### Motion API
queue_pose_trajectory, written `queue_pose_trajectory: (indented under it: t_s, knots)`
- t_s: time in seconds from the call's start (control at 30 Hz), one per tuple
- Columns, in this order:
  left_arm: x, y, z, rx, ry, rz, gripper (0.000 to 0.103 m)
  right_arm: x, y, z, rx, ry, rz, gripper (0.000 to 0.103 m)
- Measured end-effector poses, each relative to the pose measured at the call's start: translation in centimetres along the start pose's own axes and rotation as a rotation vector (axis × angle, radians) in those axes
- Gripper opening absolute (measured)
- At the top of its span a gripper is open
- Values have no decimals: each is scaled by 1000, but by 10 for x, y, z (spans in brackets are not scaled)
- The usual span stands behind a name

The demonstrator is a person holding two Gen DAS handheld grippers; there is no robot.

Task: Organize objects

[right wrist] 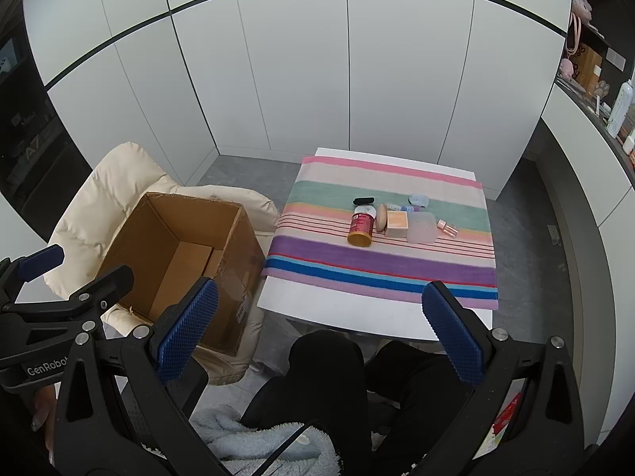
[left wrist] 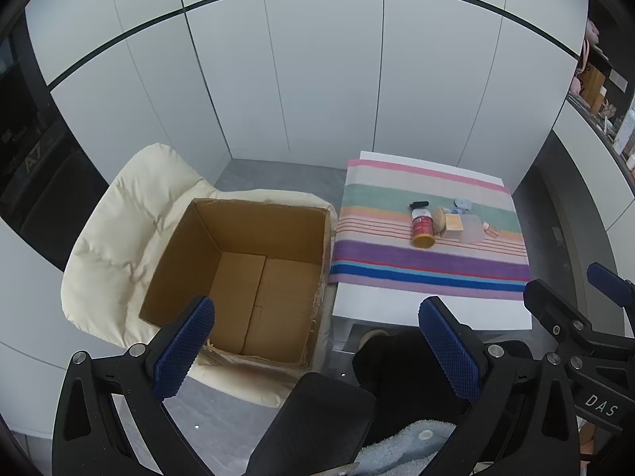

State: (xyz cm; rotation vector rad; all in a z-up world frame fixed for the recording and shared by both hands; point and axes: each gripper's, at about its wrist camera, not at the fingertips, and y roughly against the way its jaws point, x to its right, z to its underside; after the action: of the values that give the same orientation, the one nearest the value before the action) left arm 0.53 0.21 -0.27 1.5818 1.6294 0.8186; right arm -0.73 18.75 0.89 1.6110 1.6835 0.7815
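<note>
**So: clutter on the cloth, box empty, both claws wide**

Small things sit bunched mid-table on the striped cloth (right wrist: 381,246): red jar (right wrist: 360,229) with gold lid lying on its side, square cream box (right wrist: 397,223) touching a frosted tub (right wrist: 421,229), tiny pink bottle (right wrist: 447,228) just right of that, black clip (right wrist: 363,200) behind the jar. Cardboard box (left wrist: 242,277) stands open and empty on a cream padded chair (left wrist: 119,234), just left of the white table (right wrist: 317,305). Left gripper (left wrist: 317,351) and right gripper (right wrist: 321,331) both hang above the person's lap, tilted down, jaws spread wide, nothing between the blue pads. White cabinet wall (right wrist: 317,79) behind.
</note>
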Motion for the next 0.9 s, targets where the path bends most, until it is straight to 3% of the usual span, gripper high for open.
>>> queue_pose_trajectory:
  t_s: [0.9]
  knots:
    - [10, 4, 9, -16, 49, -31, 103, 10, -4, -3, 0, 20, -68, 103]
